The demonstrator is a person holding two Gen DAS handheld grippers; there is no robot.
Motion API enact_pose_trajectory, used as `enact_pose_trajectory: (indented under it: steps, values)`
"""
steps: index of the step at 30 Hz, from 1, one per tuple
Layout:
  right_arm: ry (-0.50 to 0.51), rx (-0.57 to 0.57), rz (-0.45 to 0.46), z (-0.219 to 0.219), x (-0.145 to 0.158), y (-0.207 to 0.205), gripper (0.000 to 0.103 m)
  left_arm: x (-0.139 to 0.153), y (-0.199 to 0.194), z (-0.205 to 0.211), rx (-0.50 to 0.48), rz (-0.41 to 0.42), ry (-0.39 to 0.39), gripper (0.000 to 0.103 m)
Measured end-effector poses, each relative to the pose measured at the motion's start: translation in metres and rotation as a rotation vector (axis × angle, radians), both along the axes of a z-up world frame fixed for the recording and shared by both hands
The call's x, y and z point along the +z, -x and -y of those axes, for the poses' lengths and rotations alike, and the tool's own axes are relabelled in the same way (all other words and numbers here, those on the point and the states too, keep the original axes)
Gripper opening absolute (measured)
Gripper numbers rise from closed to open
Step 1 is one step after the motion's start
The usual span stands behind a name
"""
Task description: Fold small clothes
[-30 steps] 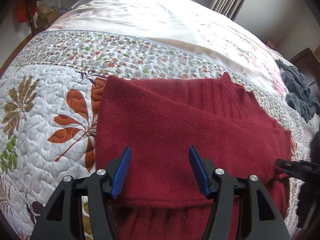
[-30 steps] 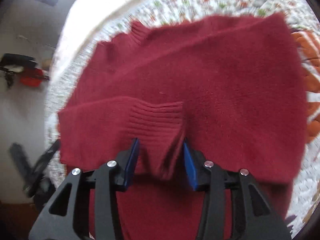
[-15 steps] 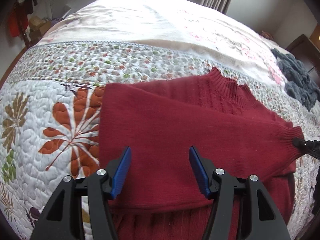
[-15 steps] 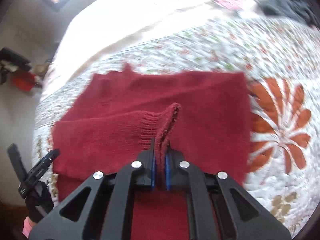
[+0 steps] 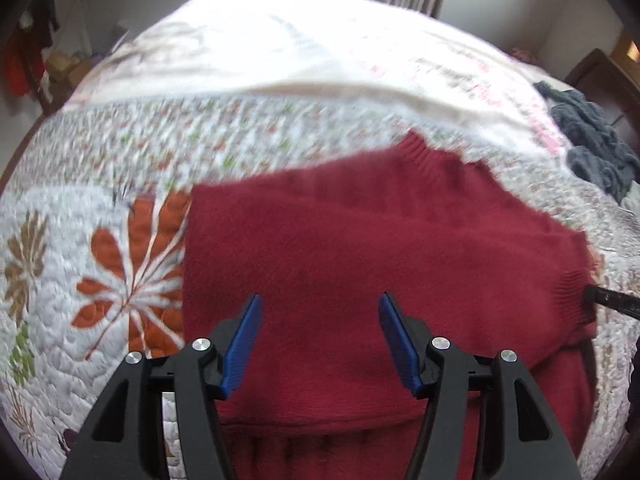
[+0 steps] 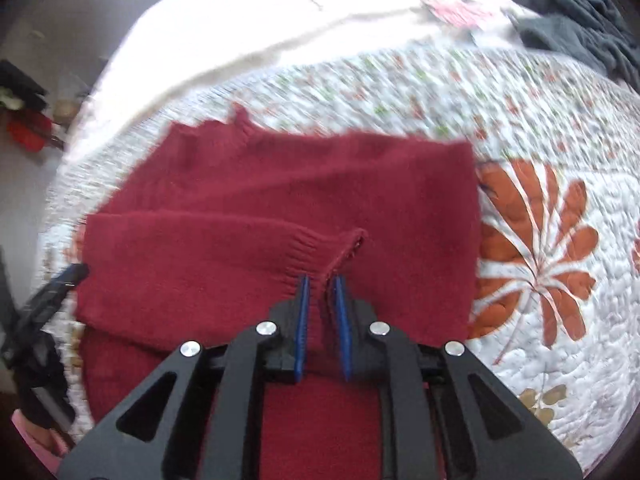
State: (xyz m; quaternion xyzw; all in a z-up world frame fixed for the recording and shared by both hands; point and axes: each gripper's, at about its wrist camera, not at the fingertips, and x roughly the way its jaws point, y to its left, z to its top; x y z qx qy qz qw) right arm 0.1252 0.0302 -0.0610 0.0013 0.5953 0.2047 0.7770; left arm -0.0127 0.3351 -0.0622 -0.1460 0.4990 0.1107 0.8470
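Both wrist cameras looked forward and down along their own fingers from close above the bed. The left wrist view faced the red sweater (image 5: 360, 248) with the quilt (image 5: 100, 208) at nine o'clock and a grey garment (image 5: 592, 148) at two o'clock. The right wrist view faced the same sweater (image 6: 280, 200) from its opposite side, quilt (image 6: 540, 128) at three o'clock. Both shared sweater, quilt and grey garment (image 6: 568, 12).
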Motion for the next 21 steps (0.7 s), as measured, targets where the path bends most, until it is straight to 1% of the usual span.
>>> enact_pose_trajectory:
  steps: [1, 3, 5, 6, 7, 8, 9, 10, 11, 12, 15, 16, 17, 19, 21]
  values:
    - [-0.038, 0.024, -0.002, -0.003, 0.005, 0.001, 0.013, 0.001, -0.004, 0.006, -0.013, 0.006, 0.012, 0.061]
    - [-0.080, 0.058, -0.020, -0.014, 0.005, 0.004, 0.013, 0.000, -0.008, 0.013, -0.028, 0.002, 0.029, 0.061]
    - [-0.059, 0.059, -0.014, -0.014, 0.004, 0.009, 0.014, -0.008, -0.011, 0.020, -0.041, -0.019, 0.020, 0.061]
    - [-0.034, 0.043, 0.016, -0.013, 0.005, 0.011, 0.013, -0.012, -0.011, 0.022, -0.044, -0.031, 0.016, 0.061]
    - [-0.015, 0.024, 0.064, -0.010, 0.012, 0.013, 0.013, -0.018, -0.009, 0.023, -0.048, -0.047, 0.017, 0.061]
    - [-0.019, 0.010, 0.100, -0.008, 0.020, 0.014, 0.013, -0.022, -0.007, 0.023, -0.048, -0.059, 0.016, 0.061]
    - [-0.047, -0.015, 0.142, 0.001, 0.031, 0.017, 0.013, -0.027, -0.006, 0.023, -0.046, -0.071, 0.014, 0.061]
    - [-0.078, -0.027, 0.155, 0.005, 0.037, 0.018, 0.014, -0.033, -0.004, 0.022, -0.041, -0.086, 0.012, 0.061]
    - [-0.107, -0.028, 0.152, 0.009, 0.039, 0.019, 0.018, -0.036, -0.002, 0.021, -0.036, -0.090, 0.015, 0.061]
    - [-0.127, -0.018, 0.130, 0.010, 0.038, 0.017, 0.024, -0.037, 0.000, 0.020, -0.029, -0.085, 0.023, 0.061]
    - [-0.108, 0.018, 0.056, 0.003, 0.018, 0.014, 0.025, -0.032, 0.000, 0.021, -0.008, -0.075, 0.030, 0.061]
    - [-0.098, 0.029, 0.017, 0.001, 0.005, 0.012, 0.025, -0.029, 0.001, 0.021, -0.007, -0.065, 0.037, 0.061]
    - [-0.090, 0.020, 0.001, -0.003, -0.004, 0.013, 0.025, -0.028, 0.000, 0.021, -0.009, -0.062, 0.038, 0.061]
    - [-0.070, -0.007, -0.042, 0.003, -0.019, 0.011, 0.025, -0.027, 0.000, 0.022, -0.018, -0.065, 0.020, 0.061]
    - [-0.029, -0.027, -0.058, 0.010, -0.033, 0.013, 0.025, -0.029, 0.000, 0.021, -0.022, -0.075, 0.004, 0.061]
